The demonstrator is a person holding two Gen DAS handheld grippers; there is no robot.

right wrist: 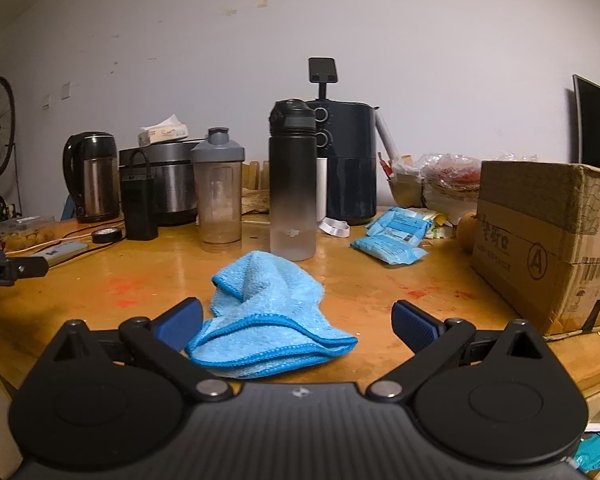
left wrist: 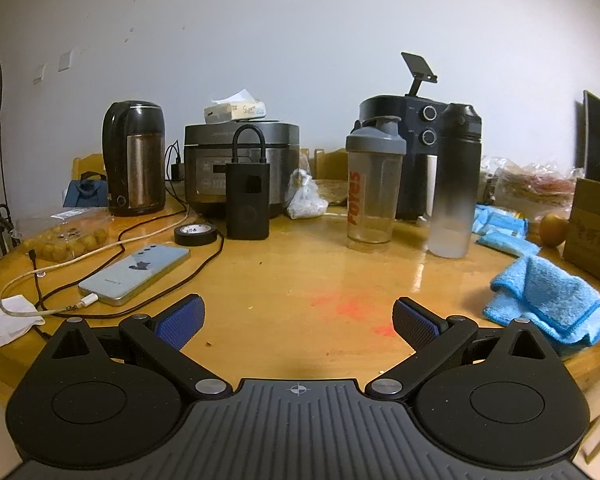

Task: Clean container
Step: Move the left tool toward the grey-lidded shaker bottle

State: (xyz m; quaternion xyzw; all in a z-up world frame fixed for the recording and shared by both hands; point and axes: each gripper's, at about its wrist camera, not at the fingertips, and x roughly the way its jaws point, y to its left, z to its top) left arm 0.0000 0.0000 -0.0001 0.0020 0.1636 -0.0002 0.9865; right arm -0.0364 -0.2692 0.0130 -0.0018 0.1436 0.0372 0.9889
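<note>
A clear shaker bottle (left wrist: 372, 184) (right wrist: 219, 192) with a grey lid stands upright on the wooden table. Beside it rises a taller black-to-frosted water bottle (left wrist: 454, 184) (right wrist: 293, 184). A crumpled blue cloth (left wrist: 548, 300) (right wrist: 268, 312) lies on the table. My left gripper (left wrist: 298, 320) is open over bare table with red smears, well short of the bottles, nothing between its fingers. My right gripper (right wrist: 296, 326) is open wide just above the table; the cloth lies between its fingers, nearer the left one, with no pad pressing it. The left gripper's body shows at the left edge (right wrist: 4, 270).
At the back stand a black kettle (left wrist: 134, 160), a rice cooker (left wrist: 242, 168), a black air pump (left wrist: 247, 200) and a dark air fryer (left wrist: 416, 152). A phone (left wrist: 134, 274) with cables and a tape roll (left wrist: 195, 235) lie left. A cardboard box (right wrist: 548, 240) and blue packets (right wrist: 392, 236) sit right.
</note>
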